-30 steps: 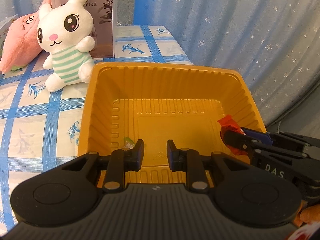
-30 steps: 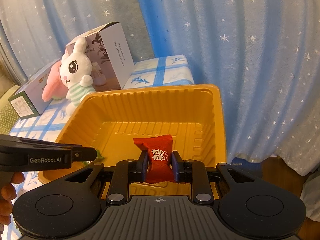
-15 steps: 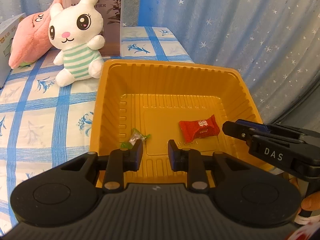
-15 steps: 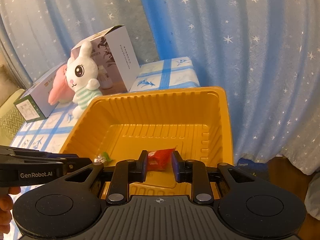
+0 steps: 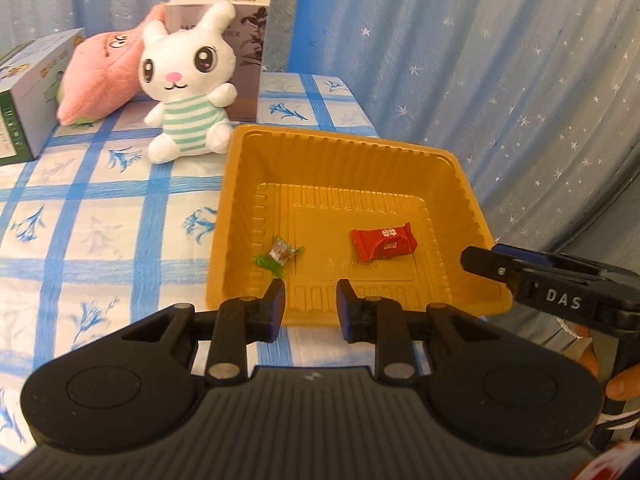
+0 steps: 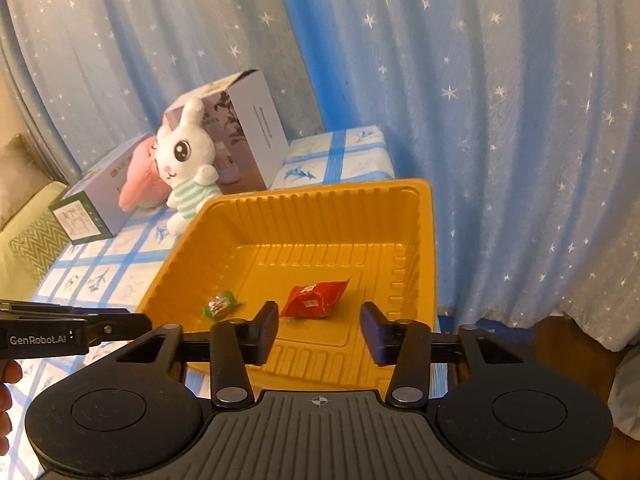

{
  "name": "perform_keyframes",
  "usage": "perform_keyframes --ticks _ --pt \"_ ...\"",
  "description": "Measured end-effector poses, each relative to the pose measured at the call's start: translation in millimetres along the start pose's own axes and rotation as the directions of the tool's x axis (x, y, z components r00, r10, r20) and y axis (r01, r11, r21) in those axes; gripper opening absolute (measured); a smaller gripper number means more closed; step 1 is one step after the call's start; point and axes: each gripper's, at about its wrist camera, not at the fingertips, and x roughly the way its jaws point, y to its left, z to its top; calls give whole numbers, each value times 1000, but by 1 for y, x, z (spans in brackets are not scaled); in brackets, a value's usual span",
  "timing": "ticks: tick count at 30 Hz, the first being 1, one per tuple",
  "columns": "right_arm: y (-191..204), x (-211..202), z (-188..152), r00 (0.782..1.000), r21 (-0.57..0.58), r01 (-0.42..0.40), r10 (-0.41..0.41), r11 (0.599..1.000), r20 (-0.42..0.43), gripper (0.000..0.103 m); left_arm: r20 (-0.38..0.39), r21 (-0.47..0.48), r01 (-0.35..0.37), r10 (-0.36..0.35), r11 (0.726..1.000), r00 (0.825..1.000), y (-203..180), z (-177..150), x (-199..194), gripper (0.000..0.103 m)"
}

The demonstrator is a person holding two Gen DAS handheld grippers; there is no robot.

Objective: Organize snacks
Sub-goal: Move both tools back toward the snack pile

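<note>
An orange plastic tray (image 5: 448,176) (image 6: 424,240) sits on the blue-checked tablecloth. Inside it lie a red wrapped snack (image 5: 384,241) (image 6: 314,299) and a small green wrapped candy (image 5: 279,255) (image 6: 221,303). My left gripper (image 5: 310,304) is open and empty, above the tray's near edge. My right gripper (image 6: 319,330) is open wide and empty, above the tray's near edge, with the red snack lying just beyond its fingers. The right gripper also shows at the right in the left wrist view (image 5: 476,260).
A white bunny plush (image 5: 186,88) (image 6: 186,168), a pink plush (image 5: 100,80) and cardboard boxes (image 5: 236,20) (image 6: 248,120) stand behind the tray. Another box (image 5: 24,92) is at far left. A blue star curtain (image 6: 500,120) hangs behind and to the right.
My right gripper has opened and let go of the red snack, which now lies in the tray. Both grippers have pulled back and up from the tray.
</note>
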Motion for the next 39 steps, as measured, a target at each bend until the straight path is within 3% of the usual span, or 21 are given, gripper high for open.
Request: perform_keyframes --ticks 9,21,39 --pt "11 -37 -21 999 -40 -43 43 998 -10 55 25 -24 -47 47 999 999 5 -35 -47 26" --pt "32 -67 -62 988 -107 -140 131 984 -83 56 -4 -50 -102 102 993 995 8 -98 -90 27" --pt "80 -64 -117 959 -256 -246 197 935 -203 57 -90 -147 -202 190 968 978 36 -170 -115 29"
